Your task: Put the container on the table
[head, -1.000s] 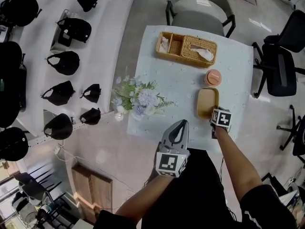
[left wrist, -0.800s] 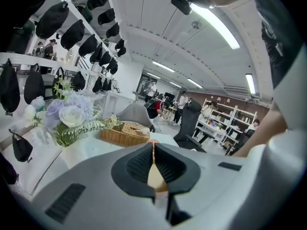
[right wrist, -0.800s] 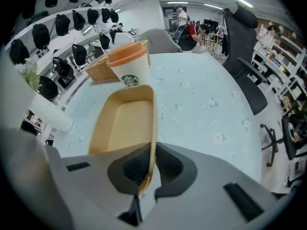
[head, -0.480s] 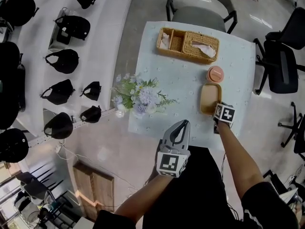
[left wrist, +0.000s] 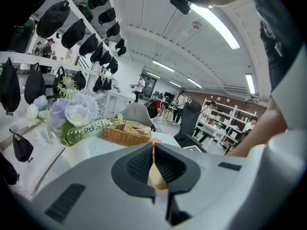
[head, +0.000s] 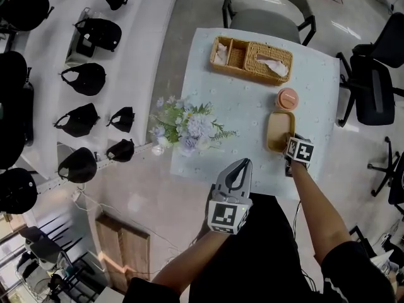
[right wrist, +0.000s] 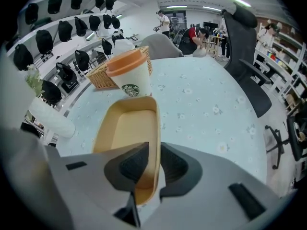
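Note:
The container (head: pixel 278 130), a shallow tan oblong tray, lies flat on the pale blue table (head: pixel 240 115) near its right front edge. My right gripper (head: pixel 289 144) points steeply down at the tray's near end. In the right gripper view its jaws are opening, and the container's (right wrist: pixel 125 131) right wall stands between the pads with a gap on each side of my right gripper (right wrist: pixel 154 151). My left gripper (head: pixel 238 163) hangs off the table's front edge. In the left gripper view my left gripper (left wrist: pixel 153 150) is shut with nothing in it.
An orange-lidded paper cup (head: pixel 286 98) stands just beyond the container. A wicker basket (head: pixel 252 59) sits at the table's far side and a flower vase (head: pixel 186 126) at its left edge. A grey chair (head: pixel 265 11) stands behind, an office chair (head: pixel 372 87) to the right.
Only the head view has shifted slightly. Both grippers and the container keep their places on and by the table.

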A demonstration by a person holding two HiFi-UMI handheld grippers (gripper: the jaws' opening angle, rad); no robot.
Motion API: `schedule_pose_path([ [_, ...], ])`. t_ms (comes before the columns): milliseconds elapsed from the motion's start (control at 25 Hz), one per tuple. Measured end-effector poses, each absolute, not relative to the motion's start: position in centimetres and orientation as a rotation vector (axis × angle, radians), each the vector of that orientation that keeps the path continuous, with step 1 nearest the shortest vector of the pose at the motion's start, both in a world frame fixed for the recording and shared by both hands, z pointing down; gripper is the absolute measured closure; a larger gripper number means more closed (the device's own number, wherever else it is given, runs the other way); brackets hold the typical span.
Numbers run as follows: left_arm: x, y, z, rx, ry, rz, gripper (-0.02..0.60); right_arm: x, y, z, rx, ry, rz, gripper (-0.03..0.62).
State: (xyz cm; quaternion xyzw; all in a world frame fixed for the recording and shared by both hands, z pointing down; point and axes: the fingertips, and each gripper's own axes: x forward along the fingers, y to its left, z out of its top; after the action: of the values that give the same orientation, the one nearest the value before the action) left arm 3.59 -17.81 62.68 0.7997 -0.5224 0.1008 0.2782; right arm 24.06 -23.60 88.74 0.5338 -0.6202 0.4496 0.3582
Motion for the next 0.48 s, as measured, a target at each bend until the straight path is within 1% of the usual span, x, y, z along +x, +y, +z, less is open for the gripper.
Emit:
schedule_pose_path([
  [200, 3.3, -17.6, 62.5, 2.142, -1.410, 0.262, 0.567, 23.9, -23.7, 88.5, 1.358, -1.621, 1.167, 0.487],
  [400, 2.9, -17.4, 62.0, 2.146, -1.414, 0.259, 0.566, 23.2, -23.8, 87.6, 1.310, -1.671, 1.171, 0.466],
  [480, 2.9, -17.2, 61.9, 2.147, -1.411, 0.261, 0.566, 23.1, -23.7, 87.2, 1.302, -1.686, 1.187, 0.441],
])
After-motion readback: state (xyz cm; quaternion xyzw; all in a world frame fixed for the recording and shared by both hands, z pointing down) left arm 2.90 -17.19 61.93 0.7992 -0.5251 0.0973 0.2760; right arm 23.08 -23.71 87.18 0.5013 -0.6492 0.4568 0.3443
